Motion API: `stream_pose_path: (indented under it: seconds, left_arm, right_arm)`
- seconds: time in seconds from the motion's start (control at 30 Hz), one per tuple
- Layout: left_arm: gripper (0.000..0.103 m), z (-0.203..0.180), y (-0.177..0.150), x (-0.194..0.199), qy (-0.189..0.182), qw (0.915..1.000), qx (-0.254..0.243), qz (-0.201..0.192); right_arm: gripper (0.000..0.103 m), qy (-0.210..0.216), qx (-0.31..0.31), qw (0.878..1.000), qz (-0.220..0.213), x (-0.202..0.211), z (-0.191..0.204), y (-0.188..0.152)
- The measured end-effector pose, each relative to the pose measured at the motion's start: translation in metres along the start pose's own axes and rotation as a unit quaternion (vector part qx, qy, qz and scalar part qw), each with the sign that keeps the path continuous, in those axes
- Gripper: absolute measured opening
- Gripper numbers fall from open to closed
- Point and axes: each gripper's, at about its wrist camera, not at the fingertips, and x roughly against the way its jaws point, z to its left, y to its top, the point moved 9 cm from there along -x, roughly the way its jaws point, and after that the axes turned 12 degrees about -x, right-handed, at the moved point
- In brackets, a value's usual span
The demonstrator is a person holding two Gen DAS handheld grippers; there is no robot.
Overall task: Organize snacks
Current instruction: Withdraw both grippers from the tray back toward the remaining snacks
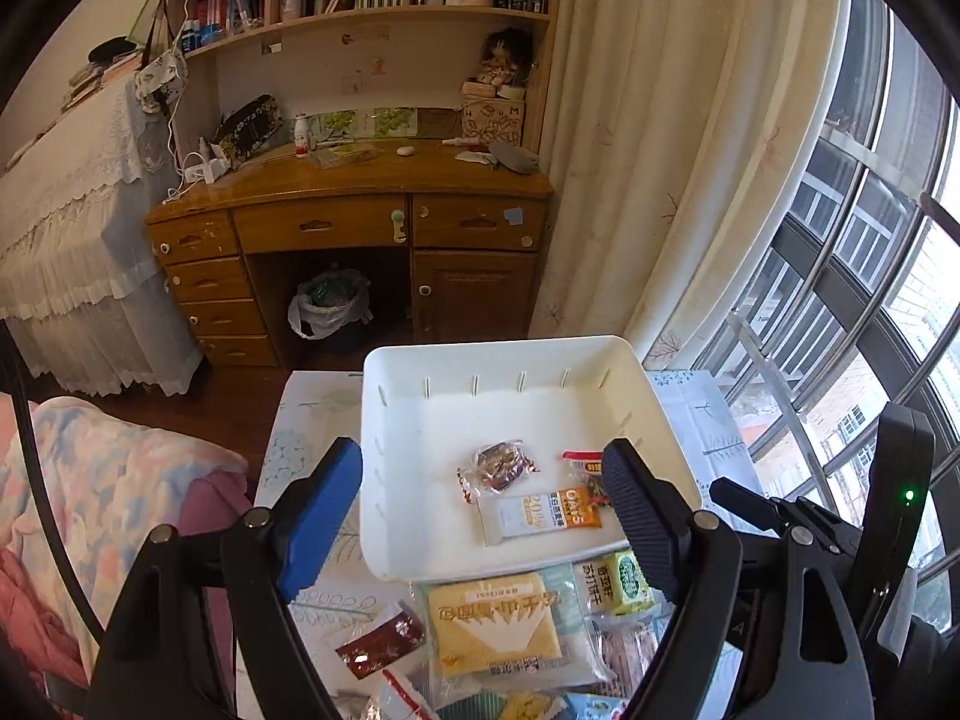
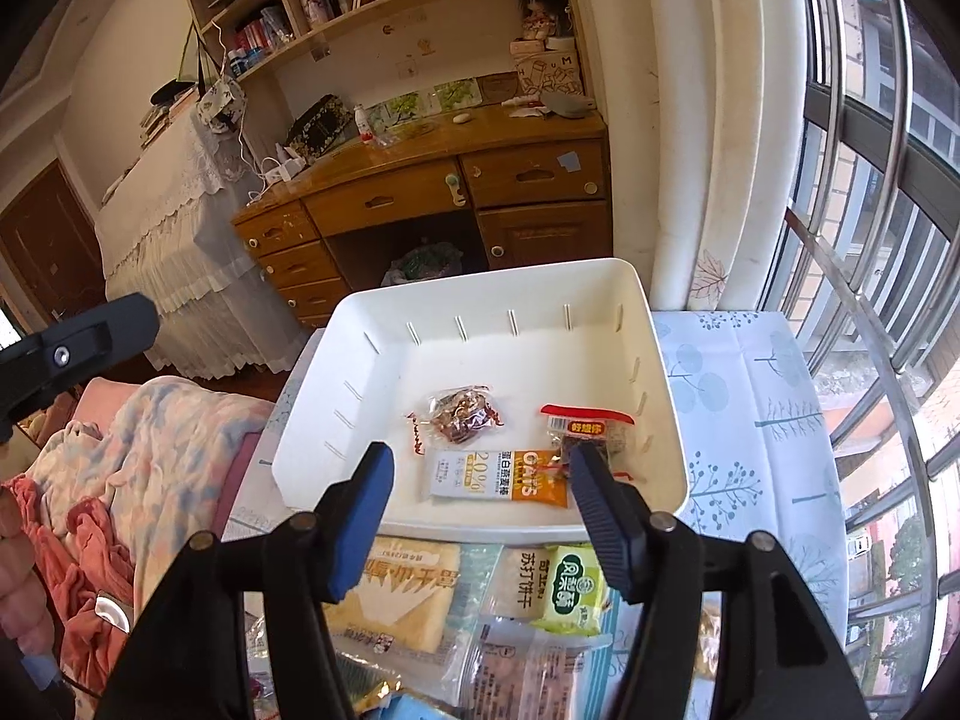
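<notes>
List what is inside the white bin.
The white bin holds three snacks: a clear-wrapped brown snack, an OATS bar and a red-topped packet, partly hidden by the right gripper's fingers.

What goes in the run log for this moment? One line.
white bin: three snacks inside | left claw: open, empty | right claw: open, empty | more packets on table

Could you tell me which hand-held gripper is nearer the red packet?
Left. The left hand-held gripper hangs just above the red packet; the right hand-held gripper sits farther right, over the yellow pack.
</notes>
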Motion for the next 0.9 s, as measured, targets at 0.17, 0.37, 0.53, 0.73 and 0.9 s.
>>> stream_pose_path:
  seconds: [0.17, 0.37, 0.53, 0.73, 0.9]
  left_arm:
    - [0.081, 0.008, -0.014, 0.036, -0.006, 1.0, 0.0, -0.007]
    - [0.081, 0.021, -0.034, 0.077, -0.01, 0.9999, 0.004, -0.013]
    - [0.081, 0.03, -0.057, 0.106, -0.019, 0.9997, 0.005, -0.015]
    - [0.082, 0.036, -0.092, 0.131, -0.031, 0.9995, -0.001, -0.006]
    - [0.082, 0.038, -0.122, 0.142, -0.042, 0.9991, -0.006, 0.01]
  right_arm:
    - [0.062, 0.0, -0.023, 1.0, -0.017, 0.028, 0.005, -0.011]
    - [0.062, 0.004, -0.065, 0.998, -0.019, 0.055, 0.011, -0.042]
    - [0.062, 0.006, -0.09, 0.996, -0.014, 0.074, 0.019, -0.075]
    - [0.062, 0.006, -0.112, 0.994, -0.011, 0.095, 0.024, -0.106]
    - [0.062, 0.002, -0.138, 0.99, -0.007, 0.106, 0.021, -0.13]
